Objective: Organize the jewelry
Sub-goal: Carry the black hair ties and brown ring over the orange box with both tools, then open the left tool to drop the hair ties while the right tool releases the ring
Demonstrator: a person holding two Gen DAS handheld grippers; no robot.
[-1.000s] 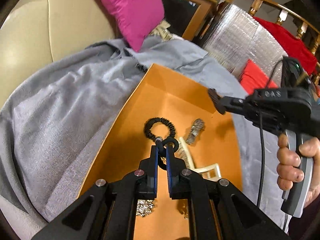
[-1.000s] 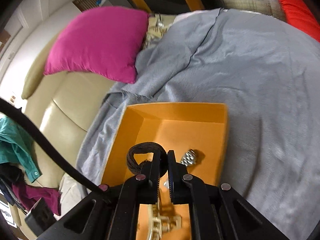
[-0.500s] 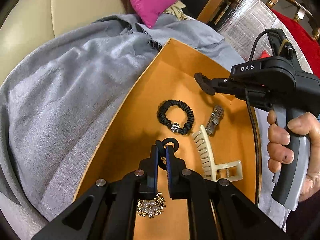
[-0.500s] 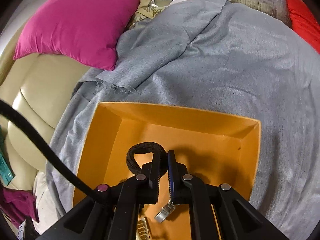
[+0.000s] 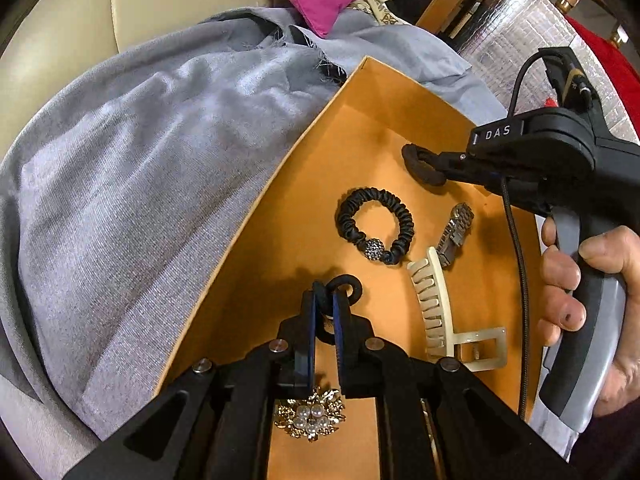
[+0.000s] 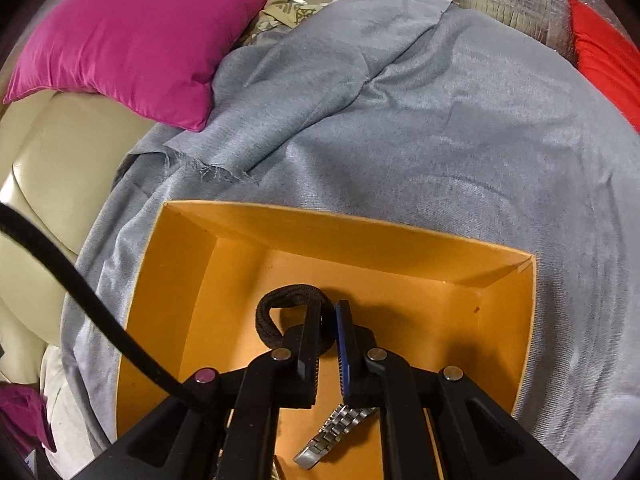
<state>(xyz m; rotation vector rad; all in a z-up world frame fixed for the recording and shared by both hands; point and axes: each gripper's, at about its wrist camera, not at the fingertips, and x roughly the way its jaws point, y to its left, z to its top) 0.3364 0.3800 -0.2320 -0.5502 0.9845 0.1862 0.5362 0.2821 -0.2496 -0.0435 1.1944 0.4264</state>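
Over the orange box (image 5: 360, 128), the left gripper (image 5: 324, 300) pinches a thin black hair tie (image 5: 347, 285); further right, the right gripper (image 6: 328, 320) pinches a thick black hair band (image 6: 276, 300). Best lower each onto bare floor before releasing, clear of the scrunchie (image 5: 376, 224) and claw clip (image 5: 436, 312).
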